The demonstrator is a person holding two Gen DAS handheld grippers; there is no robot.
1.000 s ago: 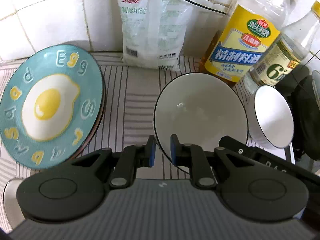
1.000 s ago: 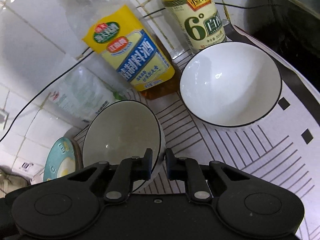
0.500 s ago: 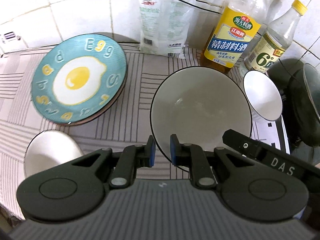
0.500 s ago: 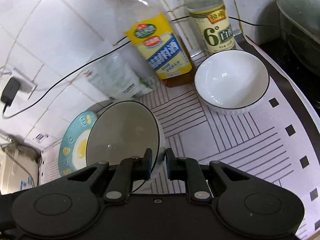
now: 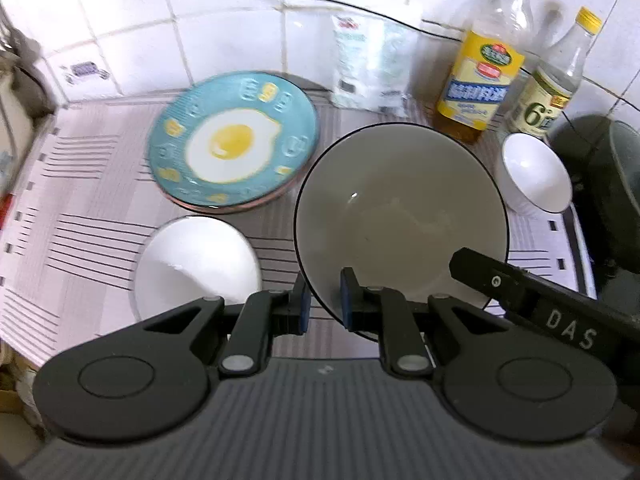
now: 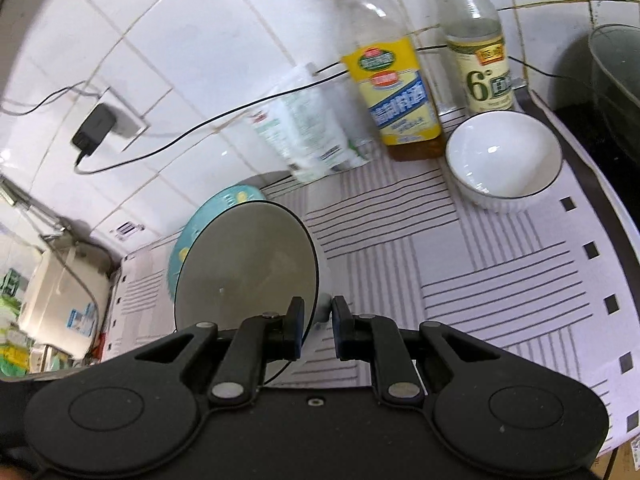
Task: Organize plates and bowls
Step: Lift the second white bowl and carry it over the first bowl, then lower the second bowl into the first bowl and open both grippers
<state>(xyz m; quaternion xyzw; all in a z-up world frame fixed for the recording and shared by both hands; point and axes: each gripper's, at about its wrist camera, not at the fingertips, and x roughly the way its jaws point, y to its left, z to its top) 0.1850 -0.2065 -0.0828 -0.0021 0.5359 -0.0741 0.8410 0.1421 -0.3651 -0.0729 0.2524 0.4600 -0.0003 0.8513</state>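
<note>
LEFT WRIST: my left gripper [image 5: 324,300] jaws pinch the near rim of the large black-rimmed grey ceramic bowl [image 5: 400,216], lifted above the striped counter [image 5: 80,208] | RIGHT WRIST: right gripper [image 6: 316,328] jaws clamp its opposite rim | HANDLING: I judge it stiff, glazed, slippery, breakable; grip the rim.

my jaws: clamped on grey bowl [image 6: 244,268] rim | white bowl [image 6: 504,160] on bench [image 6: 500,280] by bottles [image 6: 394,76]
</note>
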